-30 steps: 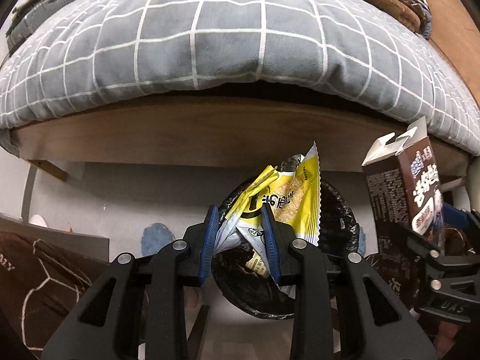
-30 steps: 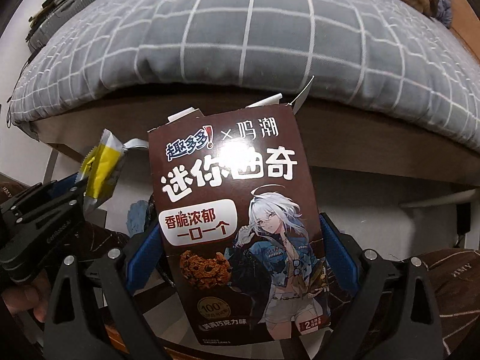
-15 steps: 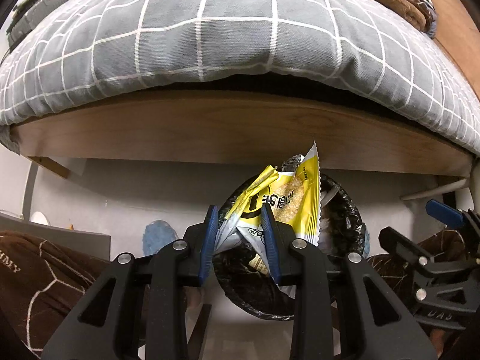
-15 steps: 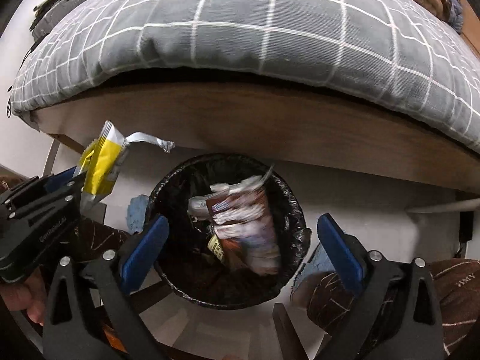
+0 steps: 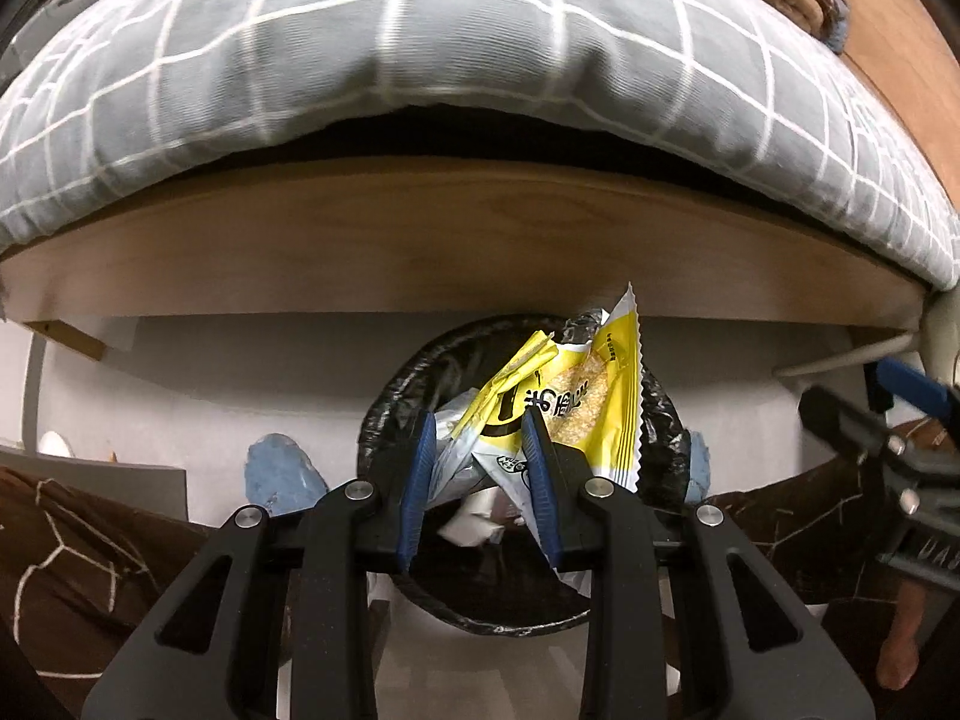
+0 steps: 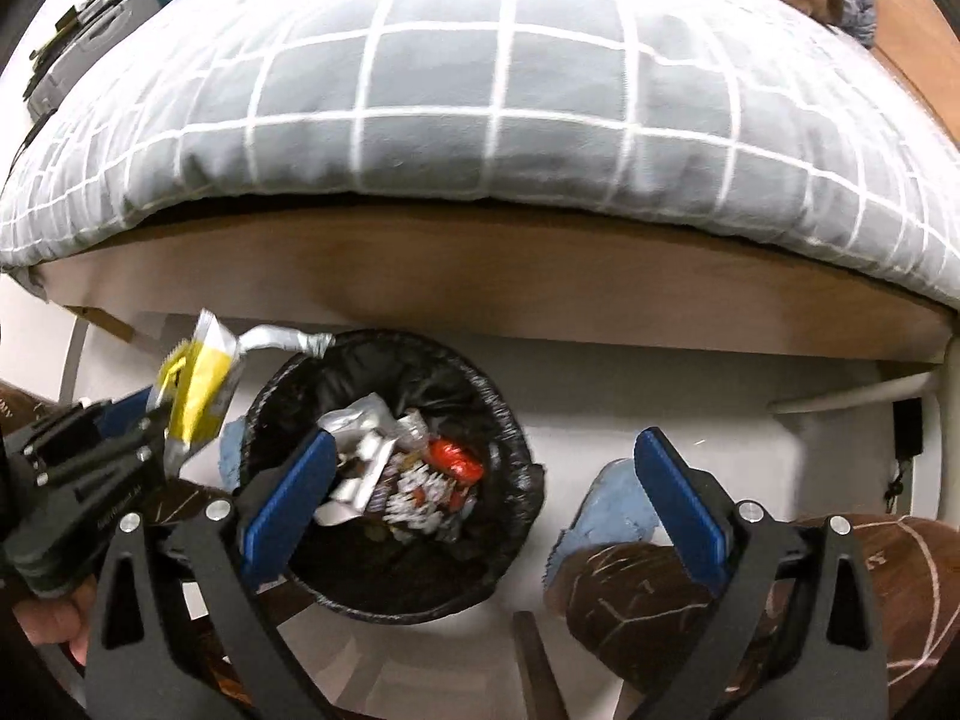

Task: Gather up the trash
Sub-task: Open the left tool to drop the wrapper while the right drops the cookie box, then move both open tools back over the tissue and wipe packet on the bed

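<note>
Beneath the grey checked bedding [image 5: 420,48] across the upper frame sat the black-lined bin [image 6: 390,474], lower centre, wrappers inside. Your left gripper [image 5: 480,468] was clamped on the yellow snack wrapper [image 5: 576,408] above it; your right gripper [image 6: 486,498] stood wide open, empty.

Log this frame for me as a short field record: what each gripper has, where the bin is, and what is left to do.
left gripper: shut on a yellow wrapper, held over the bin
right gripper: open, nothing between the fingers
bin: black-lined, on the floor by the bed, with wrappers inside
left to do: yellow wrapper not yet dropped in
</note>
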`<state>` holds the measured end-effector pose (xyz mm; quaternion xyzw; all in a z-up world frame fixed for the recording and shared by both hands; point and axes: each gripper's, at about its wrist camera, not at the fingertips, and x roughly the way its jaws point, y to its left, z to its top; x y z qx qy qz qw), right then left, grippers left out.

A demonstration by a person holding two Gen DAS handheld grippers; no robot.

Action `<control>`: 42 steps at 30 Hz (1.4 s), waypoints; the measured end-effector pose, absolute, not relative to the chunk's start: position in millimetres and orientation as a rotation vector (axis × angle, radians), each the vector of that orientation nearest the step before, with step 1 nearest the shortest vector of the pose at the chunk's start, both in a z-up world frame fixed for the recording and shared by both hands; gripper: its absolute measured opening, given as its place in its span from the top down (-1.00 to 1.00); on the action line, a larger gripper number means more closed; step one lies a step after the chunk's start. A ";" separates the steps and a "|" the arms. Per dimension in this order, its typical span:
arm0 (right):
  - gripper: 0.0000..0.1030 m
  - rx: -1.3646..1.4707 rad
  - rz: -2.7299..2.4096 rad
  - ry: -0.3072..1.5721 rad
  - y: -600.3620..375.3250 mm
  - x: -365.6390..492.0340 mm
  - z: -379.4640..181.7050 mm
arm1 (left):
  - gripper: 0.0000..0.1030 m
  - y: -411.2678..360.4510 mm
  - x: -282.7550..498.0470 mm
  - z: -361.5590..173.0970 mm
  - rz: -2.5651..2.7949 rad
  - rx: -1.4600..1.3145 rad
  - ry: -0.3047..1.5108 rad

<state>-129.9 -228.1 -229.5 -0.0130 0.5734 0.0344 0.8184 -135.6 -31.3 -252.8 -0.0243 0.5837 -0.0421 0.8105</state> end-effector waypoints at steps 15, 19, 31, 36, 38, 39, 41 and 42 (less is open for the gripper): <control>-0.85 0.001 0.037 1.204 -244.7 -127.5 -220.8 | 0.28 -56.0 -136.9 -261.4 -0.134 -0.006 1.243; -0.85 0.002 0.033 1.202 -244.0 -127.5 -220.5 | 0.07 -58.6 -137.8 -261.8 -0.133 -0.004 1.247; -0.85 0.001 0.032 1.185 -242.0 -130.5 -217.1 | -0.57 -53.3 -137.4 -251.5 -0.108 0.017 1.202; -0.85 -0.006 0.032 1.170 -240.6 -133.2 -211.6 | -0.80 -46.2 -137.4 -239.3 -0.091 0.021 1.165; -0.85 -0.007 0.033 1.163 -240.1 -134.5 -208.6 | -0.89 -44.9 -138.5 -235.9 -0.081 0.016 1.154; -0.85 -0.007 0.032 1.158 -240.2 -134.8 -206.8 | -0.89 -42.9 -138.7 -232.6 -0.077 0.017 1.148; -0.85 -0.007 0.035 1.145 -240.0 -136.2 -201.3 | -0.89 -41.0 -139.7 -226.3 -0.069 0.023 1.134; -0.85 -0.006 0.036 1.137 -239.5 -136.8 -197.8 | -0.89 -39.9 -140.1 -222.9 -0.067 0.026 1.129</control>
